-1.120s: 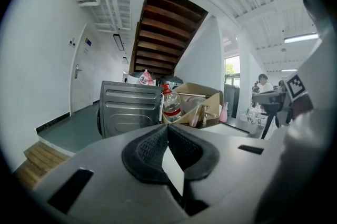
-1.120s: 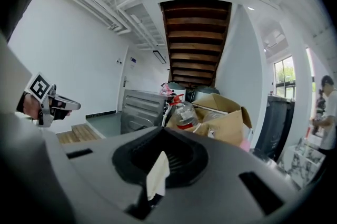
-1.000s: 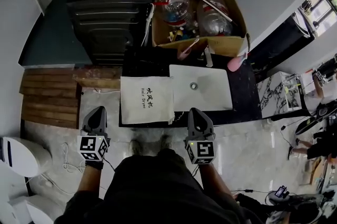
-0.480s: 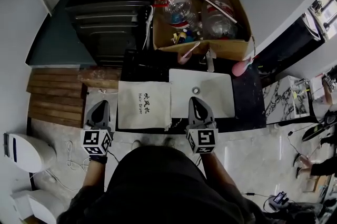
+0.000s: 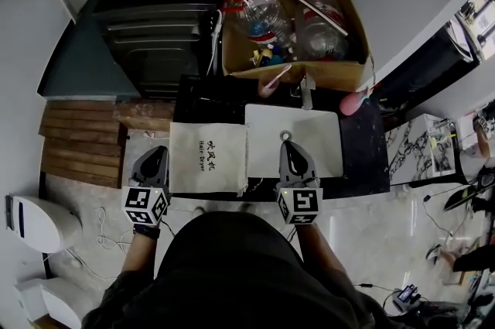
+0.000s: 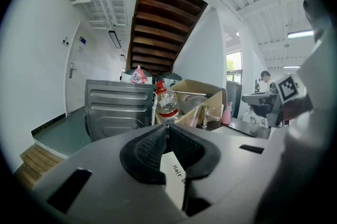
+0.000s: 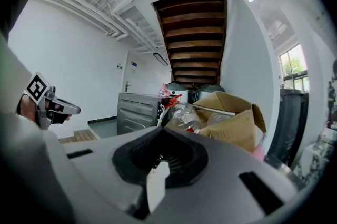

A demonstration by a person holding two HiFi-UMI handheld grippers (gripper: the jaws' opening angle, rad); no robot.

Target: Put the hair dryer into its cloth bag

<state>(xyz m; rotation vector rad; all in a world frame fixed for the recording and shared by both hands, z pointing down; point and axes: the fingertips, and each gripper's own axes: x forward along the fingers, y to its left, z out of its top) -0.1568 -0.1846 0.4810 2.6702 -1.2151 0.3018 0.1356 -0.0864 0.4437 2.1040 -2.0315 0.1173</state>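
The white cloth bag [image 5: 207,157], printed "Hair Dryer", lies flat on the black counter [image 5: 363,157] in the head view. My left gripper [image 5: 157,153] hovers just off the bag's left edge, its jaws shut with nothing between them. In the left gripper view a strip of the bag [image 6: 175,174] shows below the closed pads. My right gripper [image 5: 288,144] is shut and empty over the near left corner of a white basin [image 5: 309,134]. I see no hair dryer in any view.
Behind the counter stands a cardboard box [image 5: 340,68] with plastic bottles in it, and a dark grey ribbed metal unit [image 5: 158,41] is to its left. A pink bottle [image 5: 352,100] sits by the box. Wooden steps [image 5: 81,142] lie at the left.
Both grippers have moved forward toward the counter. The left has come up beside the bag's left edge and the right now reaches over the white basin's corner.
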